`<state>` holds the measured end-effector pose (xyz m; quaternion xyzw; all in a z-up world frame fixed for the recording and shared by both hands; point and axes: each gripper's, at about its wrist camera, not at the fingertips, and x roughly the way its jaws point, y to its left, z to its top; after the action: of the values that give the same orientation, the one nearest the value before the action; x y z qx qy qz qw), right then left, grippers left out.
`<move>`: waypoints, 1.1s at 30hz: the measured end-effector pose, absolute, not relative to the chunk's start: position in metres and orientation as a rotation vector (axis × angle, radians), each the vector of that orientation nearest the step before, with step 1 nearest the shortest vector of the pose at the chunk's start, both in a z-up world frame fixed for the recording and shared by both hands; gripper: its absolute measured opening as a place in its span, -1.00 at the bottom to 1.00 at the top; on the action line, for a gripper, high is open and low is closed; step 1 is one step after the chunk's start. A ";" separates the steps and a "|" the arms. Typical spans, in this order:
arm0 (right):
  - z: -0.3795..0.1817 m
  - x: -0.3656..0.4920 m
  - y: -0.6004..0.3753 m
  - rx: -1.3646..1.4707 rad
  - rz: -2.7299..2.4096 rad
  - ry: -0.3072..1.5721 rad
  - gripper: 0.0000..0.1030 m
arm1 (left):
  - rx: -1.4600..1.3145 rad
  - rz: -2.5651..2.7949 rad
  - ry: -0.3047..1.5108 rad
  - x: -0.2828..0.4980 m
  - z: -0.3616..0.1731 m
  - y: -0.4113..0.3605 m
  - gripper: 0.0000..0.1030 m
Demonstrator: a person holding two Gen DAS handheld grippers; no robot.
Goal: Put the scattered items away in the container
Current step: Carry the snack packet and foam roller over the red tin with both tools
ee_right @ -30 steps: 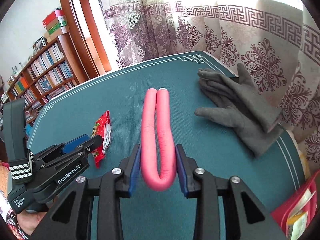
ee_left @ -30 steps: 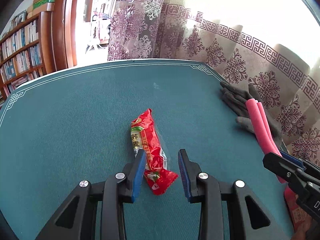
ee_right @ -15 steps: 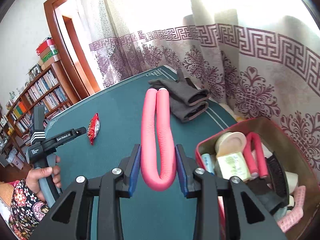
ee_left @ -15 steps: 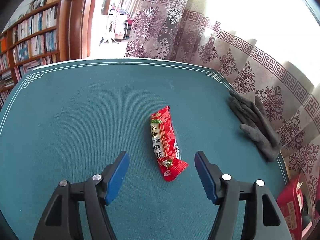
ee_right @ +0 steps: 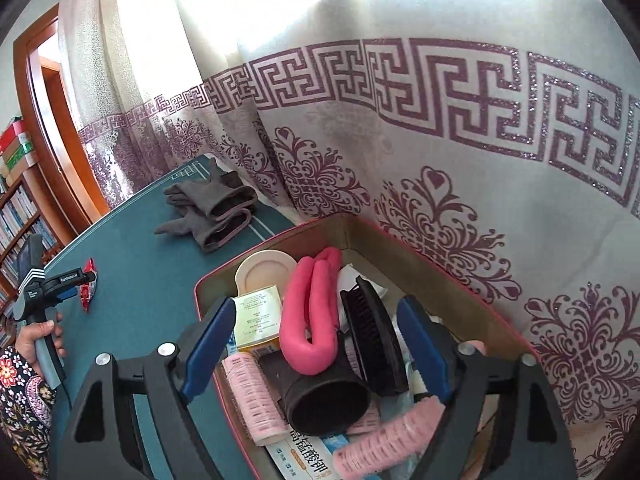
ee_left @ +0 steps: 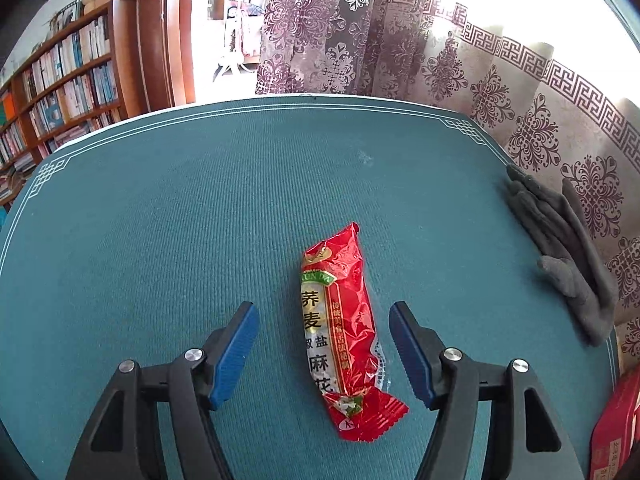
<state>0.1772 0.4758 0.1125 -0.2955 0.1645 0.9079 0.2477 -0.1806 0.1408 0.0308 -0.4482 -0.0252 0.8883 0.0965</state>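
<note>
Here the red snack packet (ee_left: 343, 332) lies crinkled, yellow-lettered.

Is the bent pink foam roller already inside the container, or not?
Inside: bent pink foam roller lies on items in the red-rimmed container, clear of right claw.

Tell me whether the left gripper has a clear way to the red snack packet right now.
Probably yes. The left gripper is open, its fingers apart on either side of the red snack packet, which lies flat on the green table. Nothing lies between them; the grey gloves lie well off to the side.
</note>
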 end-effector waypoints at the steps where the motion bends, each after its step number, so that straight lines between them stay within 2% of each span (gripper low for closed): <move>1: 0.115 0.175 0.473 -0.800 2.479 0.425 0.69 | -1.335 2.631 -0.073 -0.184 0.029 0.141 0.34; 2: 0.116 0.174 0.470 -0.792 2.484 0.400 0.69 | -1.329 2.640 -0.061 -0.185 0.028 0.142 0.32; 4: 0.117 0.171 0.460 -0.784 2.502 0.346 0.69 | -1.318 2.652 -0.012 -0.185 0.028 0.146 0.07; 5: 0.117 0.169 0.455 -0.788 2.514 0.318 0.69 | -1.315 2.649 0.003 -0.185 0.028 0.148 -0.22; 6: 0.117 0.165 0.448 -0.792 2.525 0.288 0.69 | -1.317 2.648 0.009 -0.186 0.029 0.148 -0.30; 9: 0.115 0.160 0.430 -0.803 2.560 0.208 0.69 | -1.312 2.621 -0.019 -0.182 0.032 0.148 -0.38; 13: 0.113 0.157 0.412 -0.808 2.594 0.139 0.69 | -1.268 2.601 -0.012 -0.165 0.042 0.151 -0.40; 22: 0.112 0.169 0.403 -0.805 2.619 0.172 0.69 | -1.142 2.539 0.007 -0.112 0.075 0.166 -0.40; 33: 0.116 0.211 0.422 -0.778 2.581 0.235 0.69 | -1.000 2.316 0.084 -0.026 0.118 0.247 -0.40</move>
<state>0.2115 0.4216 0.1157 -0.2806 0.0848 0.9314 0.2159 -0.0260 0.2473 0.1184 -0.3773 0.0318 0.8743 0.3038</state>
